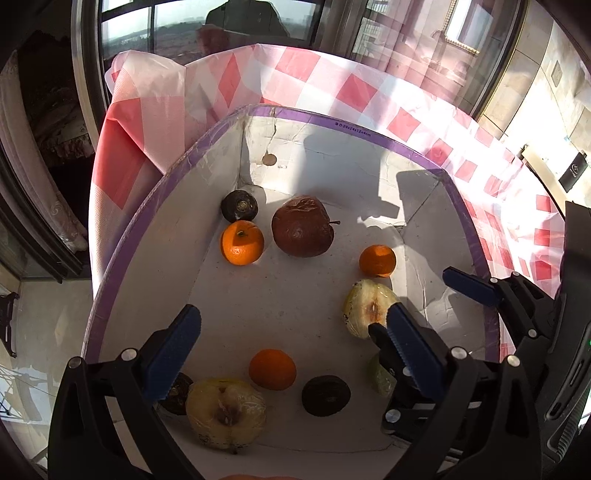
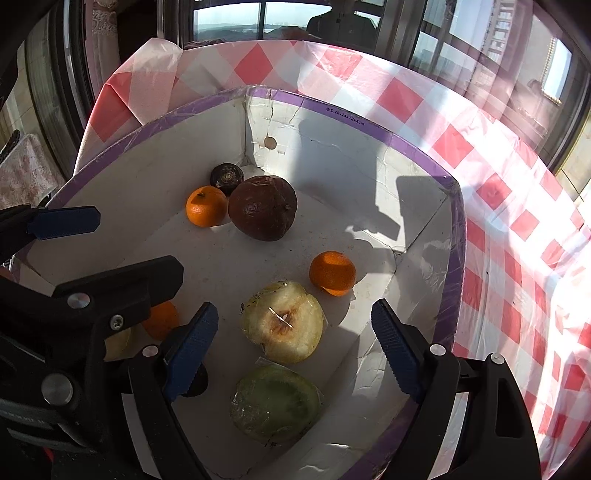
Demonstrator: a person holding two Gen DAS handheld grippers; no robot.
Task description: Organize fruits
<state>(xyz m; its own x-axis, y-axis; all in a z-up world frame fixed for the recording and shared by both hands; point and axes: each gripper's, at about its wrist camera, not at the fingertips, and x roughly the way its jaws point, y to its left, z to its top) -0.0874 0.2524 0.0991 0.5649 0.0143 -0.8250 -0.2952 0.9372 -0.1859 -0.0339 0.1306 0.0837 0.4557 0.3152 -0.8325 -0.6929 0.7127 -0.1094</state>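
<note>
A white cardboard box (image 1: pixel 369 129) (image 2: pixel 369 127) with a purple rim holds loose fruit. My left gripper (image 1: pixel 295 354) (image 2: pixel 139 242) hangs open over its near side. An orange (image 1: pixel 272 369) lies below the gap, untouched, beside a wrapped apple half (image 1: pixel 225 411) and a dark fruit (image 1: pixel 325 396). My right gripper (image 2: pixel 291 350) (image 1: pixel 410 300) is open too. Another wrapped apple half (image 2: pixel 282 321) lies between its pads without contact, and a green cut half (image 2: pixel 275 404) sits nearer. At the far corner sit a brown shrivelled fruit (image 2: pixel 262 208), an orange (image 2: pixel 206 205) and a small dark fruit (image 2: pixel 226 177).
The box stands on a pink-and-white checked cloth (image 2: pixel 498 229) by tall windows (image 1: pixel 177 33). One more orange (image 2: pixel 332 273) rests near the box's right wall. The two grippers stand close side by side inside the box. A person's reflection shows in the glass.
</note>
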